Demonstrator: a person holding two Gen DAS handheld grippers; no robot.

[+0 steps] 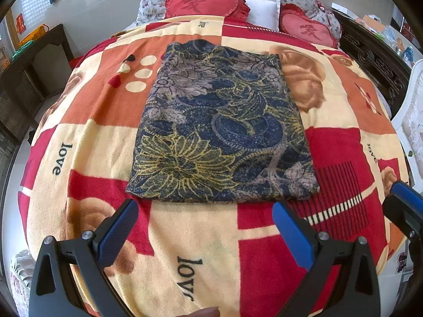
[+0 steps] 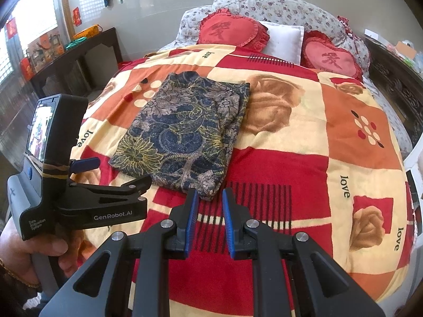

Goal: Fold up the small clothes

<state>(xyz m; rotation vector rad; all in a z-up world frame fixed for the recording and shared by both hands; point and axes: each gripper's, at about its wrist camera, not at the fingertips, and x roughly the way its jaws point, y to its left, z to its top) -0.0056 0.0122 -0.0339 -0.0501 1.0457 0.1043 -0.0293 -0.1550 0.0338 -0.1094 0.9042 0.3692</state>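
Note:
A dark blue floral garment [image 1: 219, 124] lies folded into a flat rectangle on the patterned blanket [image 1: 185, 251]. My left gripper [image 1: 205, 204] stands wide open just short of the garment's near edge, with nothing between its fingers. At the right edge of the left wrist view, part of the right gripper [image 1: 404, 200] shows. In the right wrist view the garment [image 2: 182, 132] lies ahead and to the left. My right gripper [image 2: 210, 194] hovers at the garment's near right corner, its blue pads a narrow gap apart and pressing on nothing. A hand [image 2: 39, 251] holds the left gripper [image 2: 123, 170] at the left.
Two red heart cushions [image 2: 230, 27] [image 2: 330, 58] and a white pillow [image 2: 285, 39] sit at the head of the bed. A dark wooden side table [image 2: 79, 50] stands to the left, carved dark wood [image 1: 375, 60] and a white chair [image 1: 407, 121] to the right.

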